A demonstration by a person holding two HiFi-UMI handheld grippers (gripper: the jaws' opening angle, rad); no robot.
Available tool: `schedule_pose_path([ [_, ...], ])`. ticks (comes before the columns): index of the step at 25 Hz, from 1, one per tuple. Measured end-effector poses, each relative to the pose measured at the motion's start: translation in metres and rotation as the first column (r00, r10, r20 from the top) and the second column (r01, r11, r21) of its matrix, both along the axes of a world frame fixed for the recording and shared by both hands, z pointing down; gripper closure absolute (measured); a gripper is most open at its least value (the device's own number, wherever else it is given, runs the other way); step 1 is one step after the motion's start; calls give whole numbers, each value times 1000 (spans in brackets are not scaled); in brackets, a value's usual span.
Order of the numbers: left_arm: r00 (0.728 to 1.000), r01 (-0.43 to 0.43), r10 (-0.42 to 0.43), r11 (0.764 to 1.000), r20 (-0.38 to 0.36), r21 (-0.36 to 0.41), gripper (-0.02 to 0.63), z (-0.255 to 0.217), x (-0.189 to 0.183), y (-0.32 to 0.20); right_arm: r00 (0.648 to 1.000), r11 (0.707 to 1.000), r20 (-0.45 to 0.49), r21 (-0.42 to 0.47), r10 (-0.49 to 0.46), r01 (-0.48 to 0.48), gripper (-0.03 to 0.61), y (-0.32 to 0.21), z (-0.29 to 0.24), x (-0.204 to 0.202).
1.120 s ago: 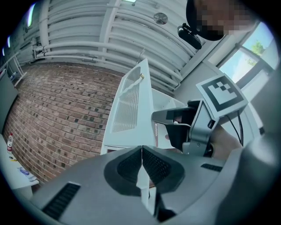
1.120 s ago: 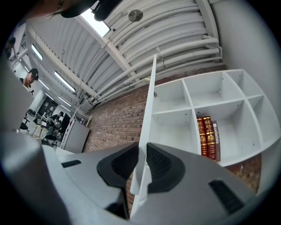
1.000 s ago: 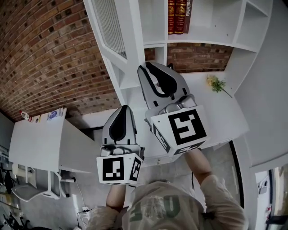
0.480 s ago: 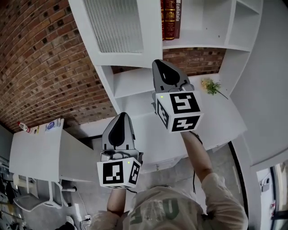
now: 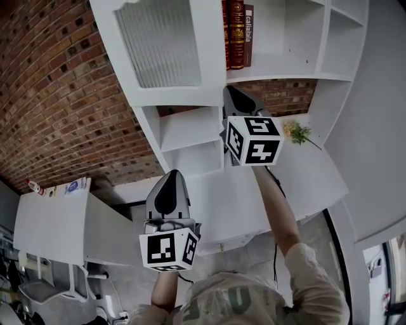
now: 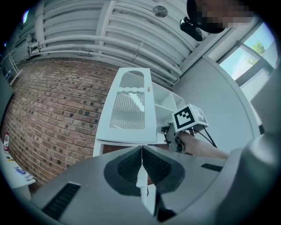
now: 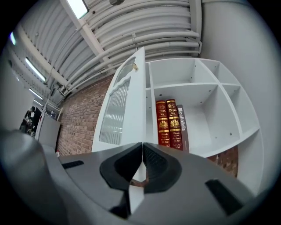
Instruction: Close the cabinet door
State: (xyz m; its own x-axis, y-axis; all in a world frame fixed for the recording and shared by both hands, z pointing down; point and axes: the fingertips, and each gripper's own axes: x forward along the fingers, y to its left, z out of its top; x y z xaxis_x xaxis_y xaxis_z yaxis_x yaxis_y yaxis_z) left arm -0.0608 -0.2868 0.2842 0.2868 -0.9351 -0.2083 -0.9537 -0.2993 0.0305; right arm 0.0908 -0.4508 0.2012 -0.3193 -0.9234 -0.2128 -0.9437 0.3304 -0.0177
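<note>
A red-brick wall (image 5: 57,95) runs behind a white counter (image 5: 317,178), with a smaller white table (image 5: 51,216) and a chair (image 5: 41,273) to its left on a grey floor (image 5: 254,244). Overhead, pale pipes (image 6: 88,26) cross the ceiling near a lit strip light (image 7: 80,6). Daylight enters through a window (image 6: 243,59) in a plain wall (image 6: 210,96).
</note>
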Motion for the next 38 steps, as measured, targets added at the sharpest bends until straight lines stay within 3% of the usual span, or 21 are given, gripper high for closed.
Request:
schedule_pose_path([
  [5, 1000, 13, -12, 1000, 5, -13, 600, 3, 0, -7, 1000, 1000, 13, -13, -20, 20, 561, -15, 1, 5],
  [13, 999, 30, -30, 999, 14, -24, 600, 9, -1, -11, 994, 999, -94, -8, 49, -50, 563, -46, 1, 9],
  [28, 996, 88, -89, 996, -7, -29, 600, 15, -17, -24, 980, 993, -179, -56, 90, -102, 563, -104, 2, 8],
  [38, 993, 111, -112, 993, -26, -44, 600, 20, -29, -34, 983, 992, -156, -65, 96, -107, 563, -119, 2, 8],
])
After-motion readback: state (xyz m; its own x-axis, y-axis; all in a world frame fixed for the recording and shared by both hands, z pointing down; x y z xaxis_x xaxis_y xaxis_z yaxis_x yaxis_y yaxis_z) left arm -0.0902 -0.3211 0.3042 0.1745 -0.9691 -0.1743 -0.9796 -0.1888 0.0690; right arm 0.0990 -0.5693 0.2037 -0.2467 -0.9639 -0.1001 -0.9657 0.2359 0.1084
